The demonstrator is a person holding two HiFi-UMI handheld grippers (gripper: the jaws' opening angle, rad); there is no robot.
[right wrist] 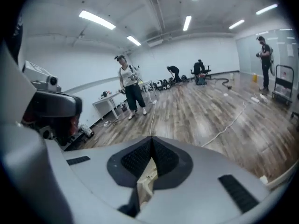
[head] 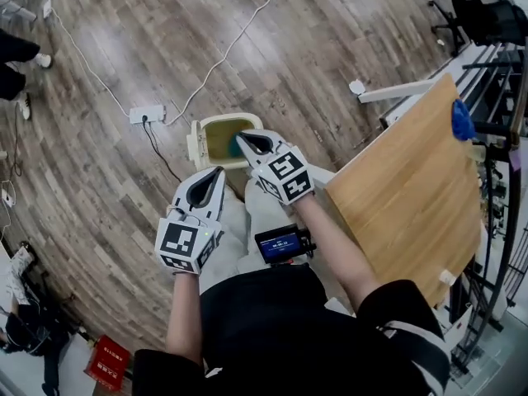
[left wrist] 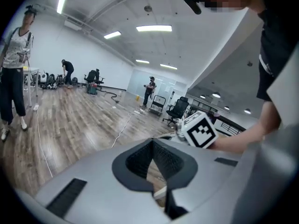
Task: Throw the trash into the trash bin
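The trash bin point(head: 216, 139), cream with an olive-green inside, stands open on the wood floor in front of my knees. In the head view my right gripper point(head: 241, 139) hangs above the bin's near right rim with its jaws together and nothing between them. My left gripper point(head: 218, 172) is lower in the picture, just short of the bin, also shut and empty. Seen along their own jaws, the left gripper point(left wrist: 153, 141) and the right gripper point(right wrist: 152, 140) both point out across the room, pads meeting at the tips. The right gripper's marker cube point(left wrist: 201, 129) shows beside the left one. No loose trash is in view.
A wooden table point(head: 404, 188) stands close on my right, with a blue thing point(head: 462, 120) at its far edge. A power strip point(head: 147, 114) and white cables lie on the floor beyond the bin. A standing person point(right wrist: 128, 90) and others are further off.
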